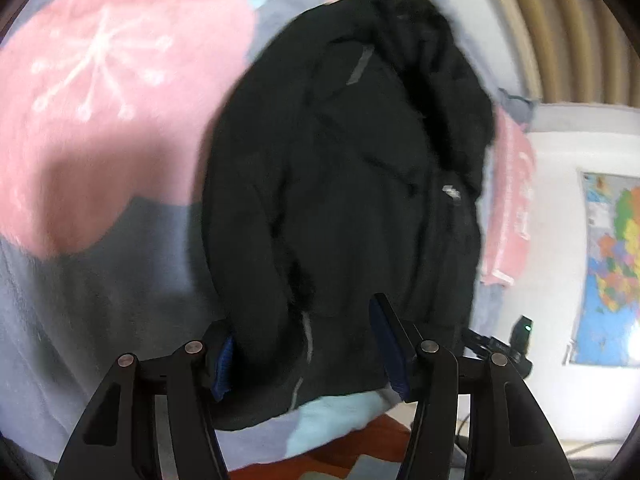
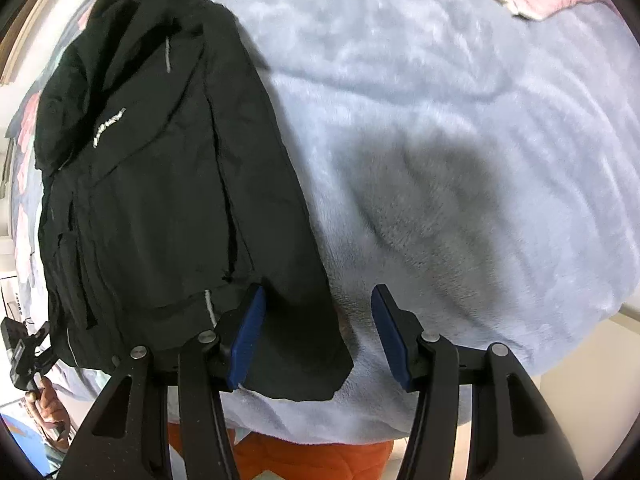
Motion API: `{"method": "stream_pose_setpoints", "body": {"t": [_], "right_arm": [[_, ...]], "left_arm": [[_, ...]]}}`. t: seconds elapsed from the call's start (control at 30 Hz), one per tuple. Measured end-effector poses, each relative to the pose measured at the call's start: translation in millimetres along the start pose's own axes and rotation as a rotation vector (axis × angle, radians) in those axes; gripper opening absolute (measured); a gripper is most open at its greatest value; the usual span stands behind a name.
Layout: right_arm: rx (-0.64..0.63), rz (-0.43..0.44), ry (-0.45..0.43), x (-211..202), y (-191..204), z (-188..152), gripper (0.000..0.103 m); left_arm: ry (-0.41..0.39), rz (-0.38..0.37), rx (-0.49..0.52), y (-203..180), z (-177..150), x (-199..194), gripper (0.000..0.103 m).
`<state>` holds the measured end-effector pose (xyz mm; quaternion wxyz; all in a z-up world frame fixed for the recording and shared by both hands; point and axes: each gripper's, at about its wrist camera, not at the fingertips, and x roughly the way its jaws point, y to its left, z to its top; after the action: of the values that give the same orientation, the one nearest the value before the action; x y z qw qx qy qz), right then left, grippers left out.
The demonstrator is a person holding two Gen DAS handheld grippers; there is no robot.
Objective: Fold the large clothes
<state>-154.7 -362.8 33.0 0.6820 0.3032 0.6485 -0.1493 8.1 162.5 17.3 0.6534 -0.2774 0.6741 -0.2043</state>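
A black hooded jacket (image 1: 344, 200) was laid lengthwise on a fleece blanket (image 1: 100, 120) patterned in pink, grey-blue and pale turquoise, with its hood end far from the cameras and its hem near the bed's near edge. Its sides appeared already turned in, so that a long, narrow shape was presented; this was judged to mark the lengthwise folds as done and the crosswise fold as the step in hand. The left gripper (image 1: 306, 354) was held with its fingers spread wide over the hem, the dark cloth lying between the blue pads (image 1: 388, 344), though contact could not be confirmed through the blur. The right gripper (image 2: 318, 336) was likewise held wide apart, its left pad set over the jacket's near right corner (image 2: 304, 368) and its right pad over bare blanket; nothing was pinched by either. A wall map (image 1: 612, 264) was seen off to the side in the left wrist view, and the person's hand (image 2: 50, 404) on the other tool in the right wrist view. For the next move, both hem corners would probably need to be pinched through all layers and carried together toward the hood, kept level so the thick cloth is not skewed.
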Motion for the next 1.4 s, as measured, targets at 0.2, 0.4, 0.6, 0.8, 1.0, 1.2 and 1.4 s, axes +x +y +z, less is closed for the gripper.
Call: {"method": "stream_pose_setpoints", "body": {"t": [0.2, 0.4, 0.6, 0.8, 1.0, 1.2, 1.4], "right_arm": [[-0.001, 0.094, 0.027, 4.5, 10.6, -2.9, 0.052], [-0.055, 0.292, -0.014, -18.9, 40.5, 2.2, 0.053], [0.009, 0.211, 0.047, 11.8, 18.8, 4.4, 0.052], [0.022, 0.225, 0.09, 29.4, 12.8, -5.2, 0.053], [-0.057, 0.247, 0.017, 2.4, 31.9, -1.7, 0.019], [-0.069, 0.296, -0.088, -44.6, 42.5, 23.5, 0.017], [-0.098, 0.32, -0.155, -89.0, 60.5, 75.8, 0.017]], "left_arm": [[0.002, 0.011, 0.008, 2.1, -2.2, 5.0, 0.057], [-0.022, -0.18, 0.044, -20.8, 5.1, -12.8, 0.048], [0.06, -0.029, 0.041, -15.6, 1.1, 19.0, 0.048], [0.076, 0.001, 0.006, -1.6, -8.4, 27.9, 0.048], [-0.027, -0.014, 0.089, -33.5, -5.0, 8.2, 0.015], [-0.141, -0.093, 0.107, -58.7, 18.2, -35.6, 0.014], [-0.251, -0.163, 0.133, -90.9, 58.7, -79.4, 0.014]]}}
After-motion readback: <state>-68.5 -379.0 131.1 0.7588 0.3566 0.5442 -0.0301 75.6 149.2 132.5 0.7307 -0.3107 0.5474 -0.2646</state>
